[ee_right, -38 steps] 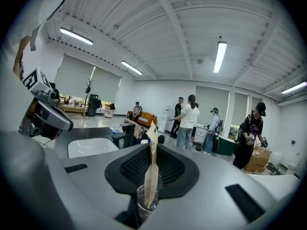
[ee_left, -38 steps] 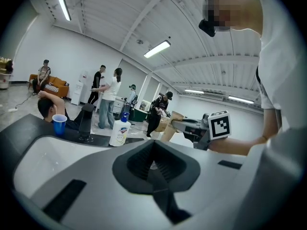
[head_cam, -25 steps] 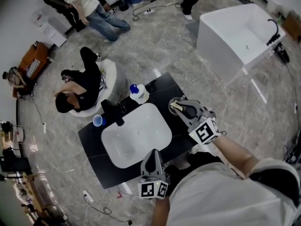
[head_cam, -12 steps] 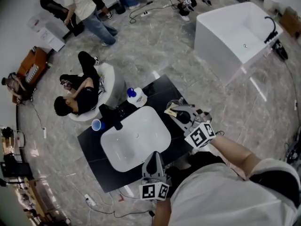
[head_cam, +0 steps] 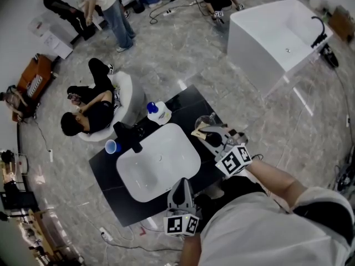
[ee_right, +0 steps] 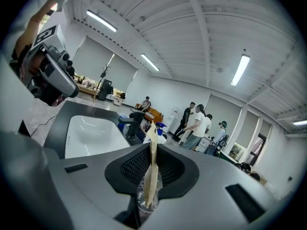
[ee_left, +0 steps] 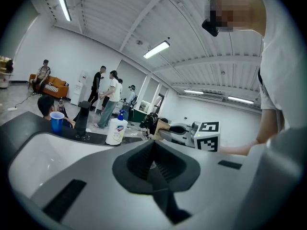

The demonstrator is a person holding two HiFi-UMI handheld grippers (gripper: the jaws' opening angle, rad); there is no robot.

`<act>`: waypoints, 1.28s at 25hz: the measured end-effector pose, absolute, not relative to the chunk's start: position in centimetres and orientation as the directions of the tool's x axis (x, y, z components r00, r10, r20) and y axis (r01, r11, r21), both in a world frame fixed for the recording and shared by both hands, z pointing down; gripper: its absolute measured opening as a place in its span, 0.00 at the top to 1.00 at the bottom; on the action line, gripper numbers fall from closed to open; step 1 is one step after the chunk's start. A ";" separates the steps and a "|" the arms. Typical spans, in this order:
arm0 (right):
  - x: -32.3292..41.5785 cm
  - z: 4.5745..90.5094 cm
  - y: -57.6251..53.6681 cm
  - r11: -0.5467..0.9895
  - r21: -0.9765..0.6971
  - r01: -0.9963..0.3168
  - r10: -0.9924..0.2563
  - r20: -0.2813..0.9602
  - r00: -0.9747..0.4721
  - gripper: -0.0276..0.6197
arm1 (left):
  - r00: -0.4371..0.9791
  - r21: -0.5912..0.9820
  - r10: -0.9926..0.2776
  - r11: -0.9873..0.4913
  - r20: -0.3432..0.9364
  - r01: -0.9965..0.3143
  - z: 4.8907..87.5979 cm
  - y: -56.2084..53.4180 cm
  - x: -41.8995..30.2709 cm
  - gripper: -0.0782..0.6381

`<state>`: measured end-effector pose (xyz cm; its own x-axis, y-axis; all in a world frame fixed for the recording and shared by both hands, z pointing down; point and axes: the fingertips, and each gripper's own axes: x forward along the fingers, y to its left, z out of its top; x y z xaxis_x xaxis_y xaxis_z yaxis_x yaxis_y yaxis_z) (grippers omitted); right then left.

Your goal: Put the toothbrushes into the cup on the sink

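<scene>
Head view, worktop: we see a black worktop (head_cam: 108, 173) with a white sink (head_cam: 158, 159) let into it. A blue cup (head_cam: 112, 146) stands at the far edge toward the left corner, just beside the faucet (head_cam: 128, 133). A soap bottle (head_cam: 160, 113) stands further along that edge.
Head view, right tongs: the right gripper (head_cam: 209, 133) hangs over the worktop's right corner with a tan-wrapped toothbrush (head_cam: 199, 131). What looks like a clear cup (head_cam: 203, 119) stands just beside its tip.
Head view, left tongs: the left gripper (head_cam: 179, 183) sits at the near edge, well apart from both cups.
Left gripper view: its tongs are pressed together with nothing between them. Only here do we see the blue cup from the side, and nothing appears to stick out of it.
Right gripper view: the tongs are clamped on the toothbrush, which stands upright between the pads. A clear rim rings its lower end, which the head view leaves vague. We cannot tell whether the end sits inside.
Progress: we judge that one toothbrush is in hand and not yet let go, so the drop into the cup is left to do. We see no other toothbrush.
</scene>
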<state>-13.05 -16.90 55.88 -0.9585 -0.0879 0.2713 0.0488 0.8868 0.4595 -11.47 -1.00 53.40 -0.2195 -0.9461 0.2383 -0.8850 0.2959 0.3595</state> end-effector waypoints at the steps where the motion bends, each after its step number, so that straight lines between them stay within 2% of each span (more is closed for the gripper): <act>1: -13.1 56.1 -16.8 0.886 0.460 0.053 -0.086 0.275 -0.958 0.86 | -0.221 0.358 -0.945 0.298 0.240 -0.885 53.4 -0.9 -11.6 0.89; 19: -12.8 58.9 -16.8 0.911 0.410 0.042 -0.098 0.315 -0.944 0.86 | -0.211 0.336 -0.947 0.285 0.240 -0.898 53.2 -1.1 -11.9 0.89; 32: -13.4 59.7 -14.9 0.918 0.388 0.085 -0.053 0.333 -0.942 0.86 | -0.216 0.339 -0.947 0.290 0.239 -0.895 53.2 -0.9 -12.2 0.89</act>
<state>-13.45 -14.85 59.74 -0.9416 -0.0535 0.3325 0.0849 0.9178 0.3879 -12.17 -0.87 53.24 -0.2161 -0.9466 0.2394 -0.8951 0.2900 0.3387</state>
